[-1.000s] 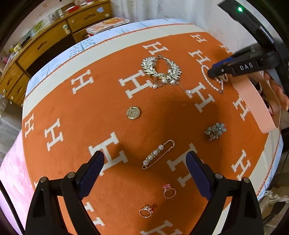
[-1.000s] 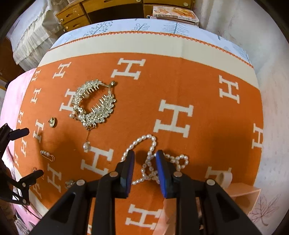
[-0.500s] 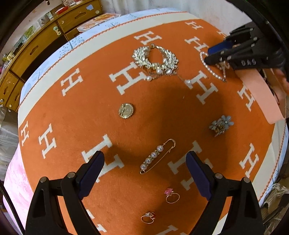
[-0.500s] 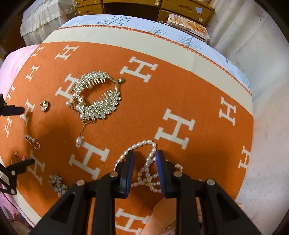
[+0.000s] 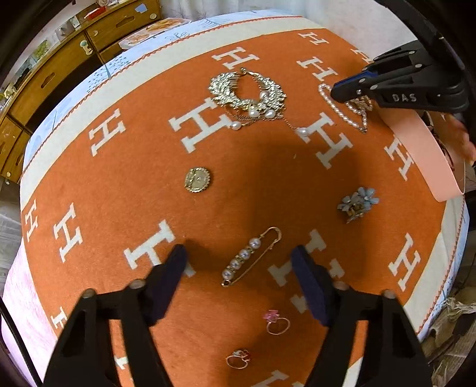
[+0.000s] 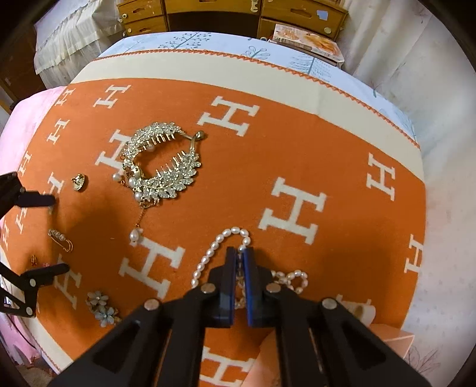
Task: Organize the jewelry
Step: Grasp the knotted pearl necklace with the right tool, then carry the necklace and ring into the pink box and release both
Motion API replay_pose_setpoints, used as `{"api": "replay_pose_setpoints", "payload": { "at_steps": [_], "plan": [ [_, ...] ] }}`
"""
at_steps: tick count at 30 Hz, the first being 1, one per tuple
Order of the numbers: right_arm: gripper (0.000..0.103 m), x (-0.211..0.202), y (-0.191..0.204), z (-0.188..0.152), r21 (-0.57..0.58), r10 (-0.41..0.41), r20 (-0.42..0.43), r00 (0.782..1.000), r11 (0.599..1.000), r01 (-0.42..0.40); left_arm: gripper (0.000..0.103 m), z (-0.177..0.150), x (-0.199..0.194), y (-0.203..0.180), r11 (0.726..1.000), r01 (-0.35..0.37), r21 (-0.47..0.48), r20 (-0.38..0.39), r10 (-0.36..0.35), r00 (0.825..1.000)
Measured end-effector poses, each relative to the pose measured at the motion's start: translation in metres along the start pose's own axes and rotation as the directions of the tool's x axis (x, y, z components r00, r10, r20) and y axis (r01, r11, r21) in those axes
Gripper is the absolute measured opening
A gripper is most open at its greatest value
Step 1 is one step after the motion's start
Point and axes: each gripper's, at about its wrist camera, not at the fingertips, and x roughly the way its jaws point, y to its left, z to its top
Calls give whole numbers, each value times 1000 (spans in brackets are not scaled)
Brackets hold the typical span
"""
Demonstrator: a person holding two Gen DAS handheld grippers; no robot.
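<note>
Jewelry lies spread on an orange cloth with white H marks. My right gripper is shut on the pearl necklace, pinching its strands; it also shows in the left wrist view over the necklace. My left gripper is open and empty, hovering above a pearl safety-pin brooch. A pink box stands at the right edge beside the necklace.
A crystal leaf hair comb, a round gold brooch, a blue flower brooch and two rings lie on the cloth. Wooden drawers stand beyond the far edge.
My right gripper has closed from a narrow gap onto the pearl necklace. My left gripper has moved forward and lower over the pearl pin brooch.
</note>
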Motion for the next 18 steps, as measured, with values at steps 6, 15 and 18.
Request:
{"api": "replay_pose_setpoints", "payload": {
  "at_steps": [6,15,18],
  "plan": [
    [5,-15,-5,-11,79,93,53,994,992,-98,11,-1,-5,-5,999,-1,-44,-8,1,1000],
    [5,-88,-22,-35,171,205,258,944,952,-253,5,-8,-31,-7,977,54,-207,94,-35,995],
    [5,-120,-33,-43,184,213,340,916,940,-287,5,-7,-61,-19,972,73,-225,161,-37,986]
  ]
}}
